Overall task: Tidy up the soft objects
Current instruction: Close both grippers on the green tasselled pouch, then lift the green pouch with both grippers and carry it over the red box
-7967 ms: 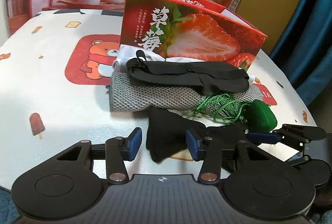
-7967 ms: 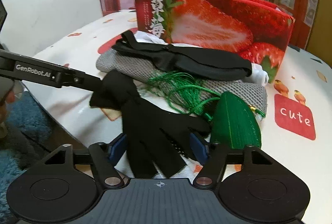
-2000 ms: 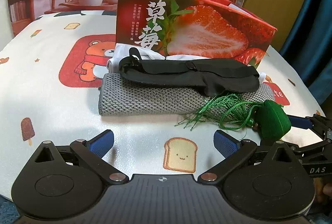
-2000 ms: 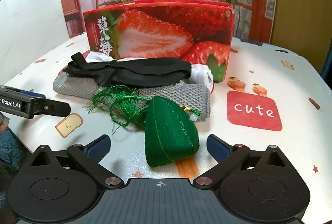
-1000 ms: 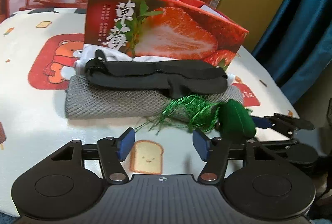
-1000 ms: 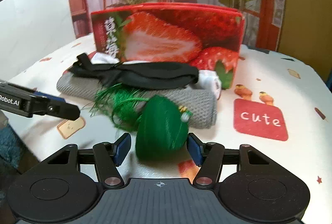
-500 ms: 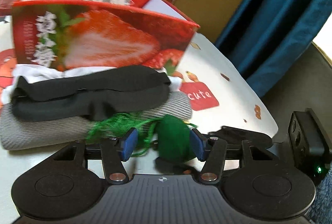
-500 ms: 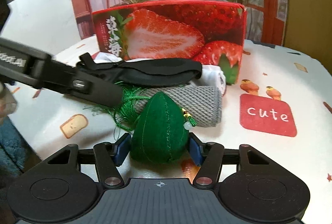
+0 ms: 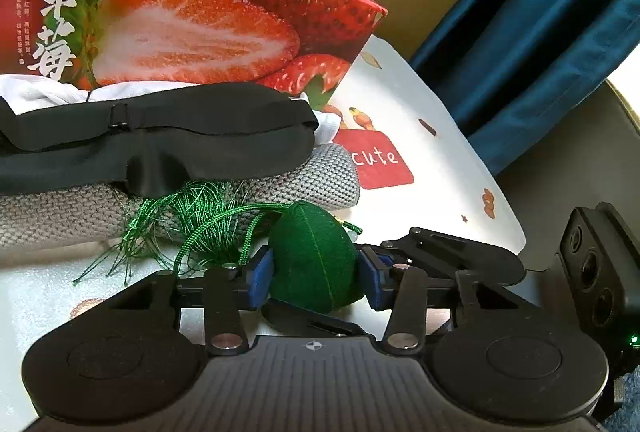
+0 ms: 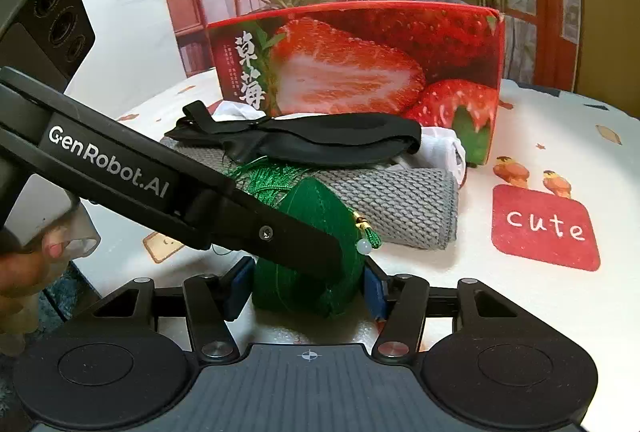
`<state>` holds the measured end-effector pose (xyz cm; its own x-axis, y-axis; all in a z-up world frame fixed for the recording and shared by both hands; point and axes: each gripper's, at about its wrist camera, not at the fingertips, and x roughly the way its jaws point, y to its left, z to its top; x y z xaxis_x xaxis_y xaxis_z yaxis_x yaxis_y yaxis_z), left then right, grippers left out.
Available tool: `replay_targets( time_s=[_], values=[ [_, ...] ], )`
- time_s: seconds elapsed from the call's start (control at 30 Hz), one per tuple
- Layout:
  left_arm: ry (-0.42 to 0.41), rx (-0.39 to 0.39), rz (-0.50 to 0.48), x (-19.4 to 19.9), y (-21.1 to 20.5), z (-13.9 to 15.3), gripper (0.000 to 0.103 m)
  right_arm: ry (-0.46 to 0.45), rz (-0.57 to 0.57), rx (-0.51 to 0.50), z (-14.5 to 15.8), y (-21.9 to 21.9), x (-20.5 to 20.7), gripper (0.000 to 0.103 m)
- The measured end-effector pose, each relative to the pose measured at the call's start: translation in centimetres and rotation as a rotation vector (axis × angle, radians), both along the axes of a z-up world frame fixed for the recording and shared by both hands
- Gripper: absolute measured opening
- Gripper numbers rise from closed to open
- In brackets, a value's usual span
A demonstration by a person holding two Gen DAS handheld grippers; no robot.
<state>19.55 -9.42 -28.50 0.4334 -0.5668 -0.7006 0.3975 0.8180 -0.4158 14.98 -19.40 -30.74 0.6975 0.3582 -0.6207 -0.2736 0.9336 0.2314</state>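
Observation:
A green stuffed sachet (image 9: 316,264) with a green tassel (image 9: 192,216) sits near the table's front edge. My left gripper (image 9: 316,278) is shut on it, blue pads on both sides. My right gripper (image 10: 306,290) is shut on the same sachet (image 10: 304,288), and the left gripper's arm (image 10: 160,192) crosses above it. Behind lie a grey knitted cloth (image 9: 320,176), (image 10: 404,204) with a black eye mask (image 9: 180,140), (image 10: 320,144) on top, and a white cloth (image 10: 440,152) beneath.
A red strawberry box (image 9: 192,20), (image 10: 360,72) stands open-topped behind the pile. The white printed tablecloth (image 10: 520,292) has a red "cute" patch (image 10: 544,228). The table edge (image 9: 504,228) falls away at right, with blue curtains (image 9: 540,32) beyond.
Both grippers have closed in on the green sachet from opposite sides. The left gripper has swung right and nearer; it now overlaps the right wrist view.

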Motion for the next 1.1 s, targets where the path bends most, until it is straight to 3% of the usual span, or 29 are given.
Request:
replay_targets(
  time_s=[0.2,0.53,0.77,1.1],
  values=[
    [-0.023,-0.042,0.018,-0.6,0.8,1.1,0.048,-0.053,-0.004,0.012,1.2,-0.1,-0.3,0.049],
    [-0.129,-0.099,0.043,-2.3,2.4,5.7,0.048,-0.177,0.019,-0.048,5.1,0.5,-0.9,0.048],
    [-0.218,-0.131,0.065,-2.3,3.6,9.5,0.048,-0.263,0.05,-0.095,9.1,1.1,0.2,0.048],
    [-0.338,-0.185,0.113,0.2,5.3,14.3,0.048,-0.381,0.127,-0.147,15.9,1.8,4.9,0.048]
  ],
)
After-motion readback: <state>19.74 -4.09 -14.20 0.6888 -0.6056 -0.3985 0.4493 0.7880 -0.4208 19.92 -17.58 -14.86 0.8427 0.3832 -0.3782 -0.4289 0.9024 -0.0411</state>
